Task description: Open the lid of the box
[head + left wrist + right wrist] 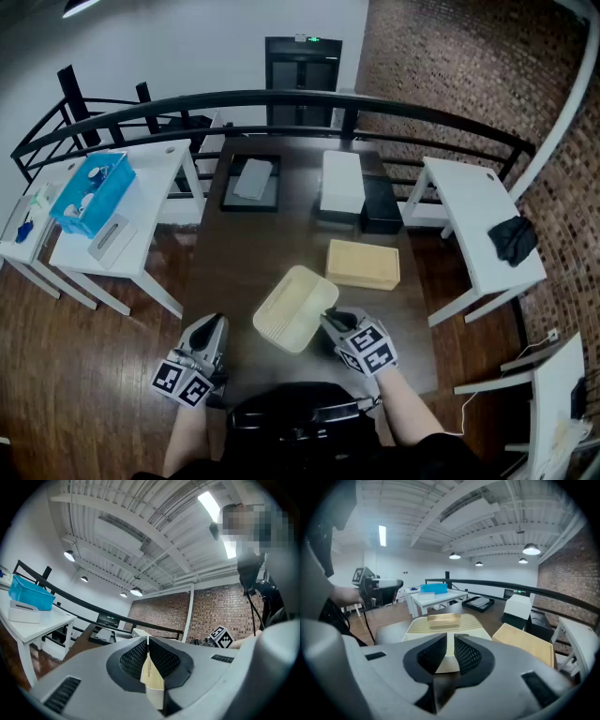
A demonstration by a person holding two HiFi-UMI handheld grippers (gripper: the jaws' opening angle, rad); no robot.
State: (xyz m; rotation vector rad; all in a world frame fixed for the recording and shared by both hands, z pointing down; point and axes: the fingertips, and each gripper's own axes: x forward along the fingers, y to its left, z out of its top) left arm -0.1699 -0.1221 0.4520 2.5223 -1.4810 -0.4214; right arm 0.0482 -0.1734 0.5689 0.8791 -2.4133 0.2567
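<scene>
you cannot see what the box [292,309] holds: its ribbed cream lid [440,626] covers it, and no view shows whether the lid has lifted off the rim. the box lies askew close to the near edge of the table [234,262], a little right of the middle. your right gripper [328,322] meets its near right side. in the right gripper view the jaws stand a narrow slit apart, with the lid's near rim running in between them, pinched there. a wooden handle [444,619] lies across the lid's top.

your left gripper [215,326] is by the near edge, left of the box and apart from it. its jaws are all but together, and a pale strip [152,677] fills the slit. whether it is gripped or only seen through the gap is hard to tell.

a wooden box [363,263] sits towards the right edge, just beyond the cream one. near the far edge a white box [342,181] and a black box [380,204] stand side by side, contents hidden. left of them a dark tray [227,192] holds a flat grey piece [253,178]. on a side table [159,169] off the left edge, a blue bin [105,208] holds white things too small to name.
</scene>
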